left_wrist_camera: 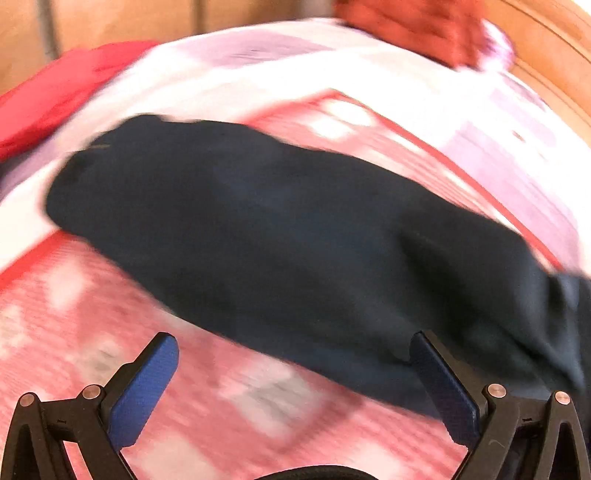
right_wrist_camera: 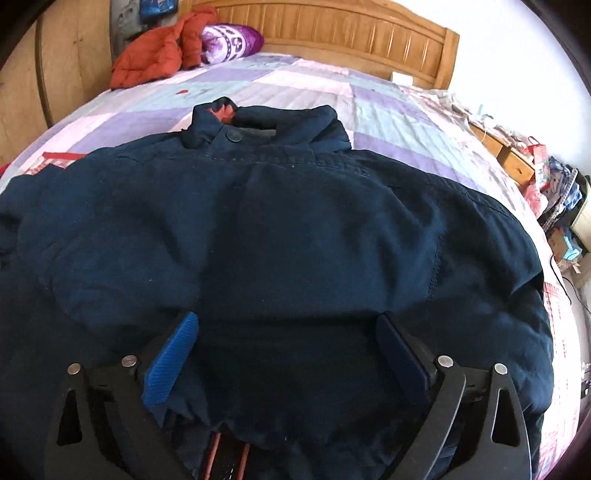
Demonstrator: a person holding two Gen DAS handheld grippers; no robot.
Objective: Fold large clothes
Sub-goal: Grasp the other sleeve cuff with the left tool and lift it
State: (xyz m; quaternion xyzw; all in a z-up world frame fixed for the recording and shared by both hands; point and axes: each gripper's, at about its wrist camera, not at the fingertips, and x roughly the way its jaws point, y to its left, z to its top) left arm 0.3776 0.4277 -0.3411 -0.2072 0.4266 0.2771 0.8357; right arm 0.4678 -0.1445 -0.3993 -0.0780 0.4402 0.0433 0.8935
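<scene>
A navy jacket (right_wrist_camera: pixel 295 229) lies spread on the bed quilt (right_wrist_camera: pixel 295 85), its collar and snap button at the far end. My right gripper (right_wrist_camera: pixel 287 319) hovers low over its near part, open wide; the cloth lies under and between the blue fingers (right_wrist_camera: pixel 173 362) and no pad presses on it. The left wrist view is blurred. There a navy sleeve or side of the jacket (left_wrist_camera: pixel 277 229) runs slantwise across the red-and-pink quilt (left_wrist_camera: pixel 74 332). My left gripper (left_wrist_camera: pixel 291 338) stands open just above the cloth's near edge, with nothing gripped.
An orange puffer jacket (right_wrist_camera: pixel 155 55) and a purple pillow (right_wrist_camera: pixel 229 38) sit by the wooden headboard (right_wrist_camera: pixel 332 29). A cluttered bedside cabinet (right_wrist_camera: pixel 517 162) stands at the right. A red cloth (left_wrist_camera: pixel 55 92) lies at the quilt's far left edge.
</scene>
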